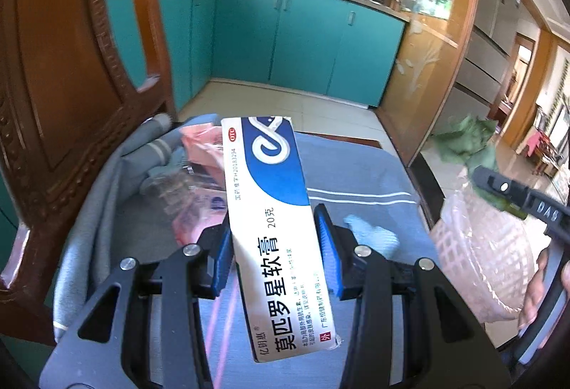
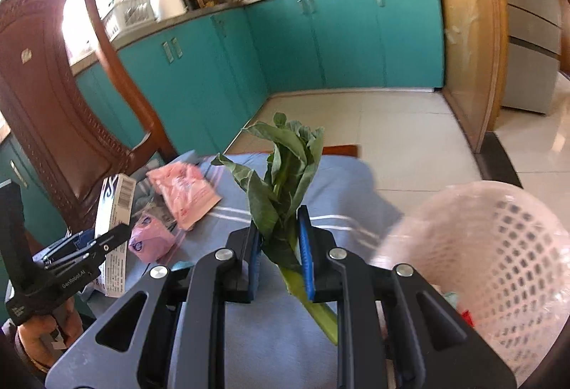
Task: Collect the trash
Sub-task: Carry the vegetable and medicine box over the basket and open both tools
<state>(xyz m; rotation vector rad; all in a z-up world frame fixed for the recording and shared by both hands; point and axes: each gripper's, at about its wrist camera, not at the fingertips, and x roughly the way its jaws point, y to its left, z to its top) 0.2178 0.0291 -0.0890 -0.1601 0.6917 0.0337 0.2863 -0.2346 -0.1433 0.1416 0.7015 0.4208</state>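
Observation:
My left gripper [image 1: 276,246] is shut on a white and blue ointment box [image 1: 278,211], held upright above the blue tablecloth [image 1: 356,182]; the box also shows in the right wrist view [image 2: 114,207]. My right gripper [image 2: 279,246] is shut on a leafy green vegetable stalk [image 2: 281,182], held above the cloth. A pink lattice waste basket [image 2: 498,246] lined with clear plastic stands just right of the right gripper; it also shows at the right of the left wrist view [image 1: 488,253]. Pink packets [image 2: 185,189] and a small pink wrapper [image 2: 151,239] lie on the cloth.
A carved wooden chair [image 1: 64,86] stands at the table's left. Teal kitchen cabinets [image 2: 320,43] and a tiled floor [image 2: 392,125] lie beyond the table. A wooden glass partition [image 1: 434,32] stands to the right. A pale blue scrap [image 1: 374,232] lies on the cloth.

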